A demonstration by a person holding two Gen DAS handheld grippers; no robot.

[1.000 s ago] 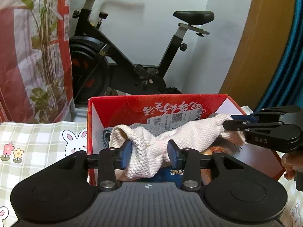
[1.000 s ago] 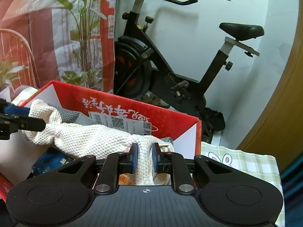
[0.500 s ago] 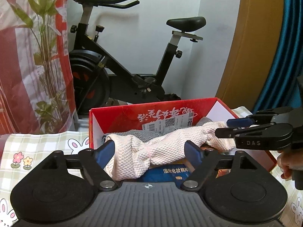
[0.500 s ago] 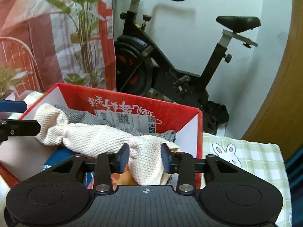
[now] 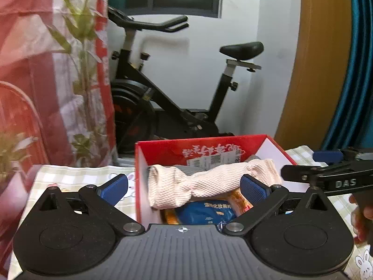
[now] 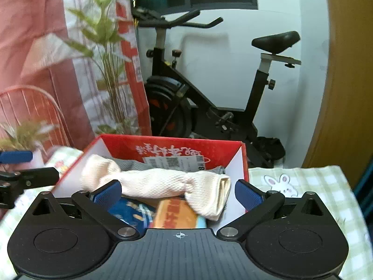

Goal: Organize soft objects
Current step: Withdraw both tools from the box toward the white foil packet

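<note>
A cream waffle-knit cloth (image 5: 205, 184) lies twisted across the top of an open red cardboard box (image 5: 158, 151). It also shows in the right wrist view (image 6: 163, 184), inside the same box (image 6: 177, 142). A grey cloth (image 6: 130, 163) lies under it. My left gripper (image 5: 184, 187) is open and empty, drawn back above the box's near side. My right gripper (image 6: 178, 192) is open and empty, likewise back from the cloth. The right gripper also shows at the right edge of the left wrist view (image 5: 326, 170).
Blue (image 5: 205, 212) and orange (image 6: 177, 212) packets lie in the box under the cloth. The box stands on a green checked tablecloth with rabbits (image 6: 291, 182). An exercise bike (image 5: 177, 107) stands behind, a plant and red-and-white sheet (image 5: 70, 81) at the left.
Both grippers were shut on the ends of the cream cloth; they opened, let it drop onto the box contents, and pulled back and up.
</note>
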